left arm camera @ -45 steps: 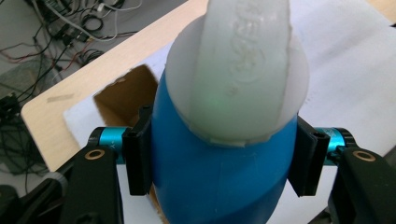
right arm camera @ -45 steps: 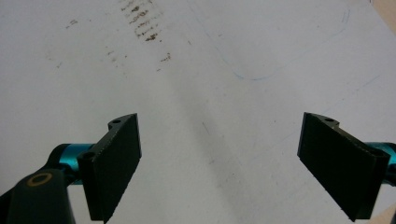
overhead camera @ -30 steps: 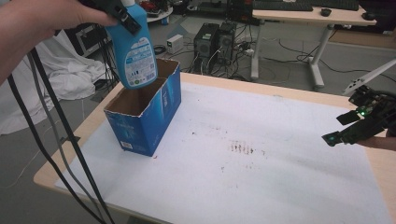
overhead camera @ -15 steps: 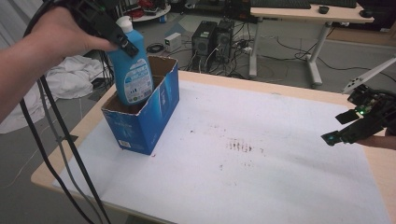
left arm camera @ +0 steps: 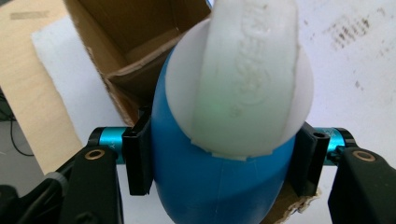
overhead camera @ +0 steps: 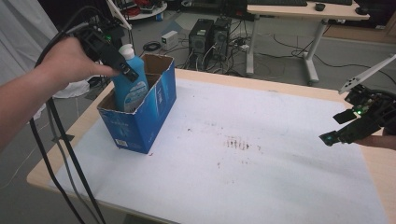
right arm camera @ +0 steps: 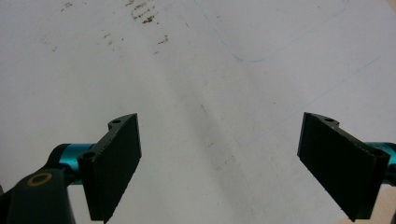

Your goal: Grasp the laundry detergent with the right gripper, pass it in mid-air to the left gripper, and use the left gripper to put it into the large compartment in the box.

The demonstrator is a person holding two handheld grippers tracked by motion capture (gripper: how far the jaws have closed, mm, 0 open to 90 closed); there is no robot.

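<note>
A blue bottle with a white cap stands partly inside an open blue cardboard box at the table's left. My left gripper is shut on the bottle's upper body; in the left gripper view both jaws press its blue sides. The box's brown inside shows behind the bottle. My right gripper hovers open over the white sheet at the table's right edge, with nothing between its jaws.
A white sheet with brown stains covers most of the wooden table. Black cables hang off the left side. Desks, computer towers and wires stand on the floor behind.
My left gripper has lowered the blue bottle from above the box down into it. The right gripper has stayed in place.
</note>
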